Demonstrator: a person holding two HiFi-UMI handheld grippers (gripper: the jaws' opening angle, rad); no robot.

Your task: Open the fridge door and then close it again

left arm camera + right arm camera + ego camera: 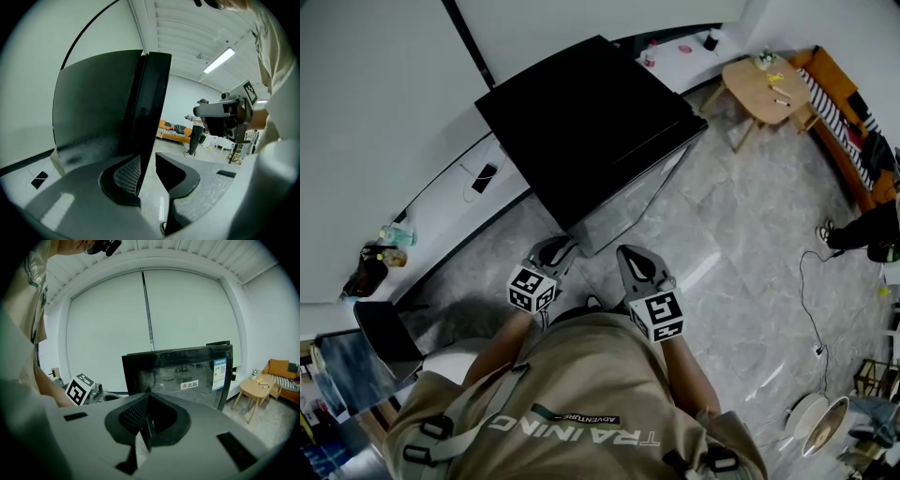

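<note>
The black fridge point(581, 122) stands right in front of me, its glass door point(642, 197) turned to the lower right and looking closed. My left gripper point(555, 251) is at the fridge's near corner. In the left gripper view its jaws point(147, 176) stand open, and the door's black edge point(152, 103) runs down between them, close to the left pad point(125, 176) and apart from the right one. My right gripper point(636, 262) hangs beside it, a little back from the door. Its jaws point(149, 420) are shut with nothing in them, facing the glass door point(187, 376).
A white counter point(450, 187) with a phone point(485, 176) runs along the wall to the left. At the back right are a round wooden table point(764, 84) and an orange sofa point(844, 103). A person point(197, 126) stands farther off. A cable point(811, 309) lies on the floor at right.
</note>
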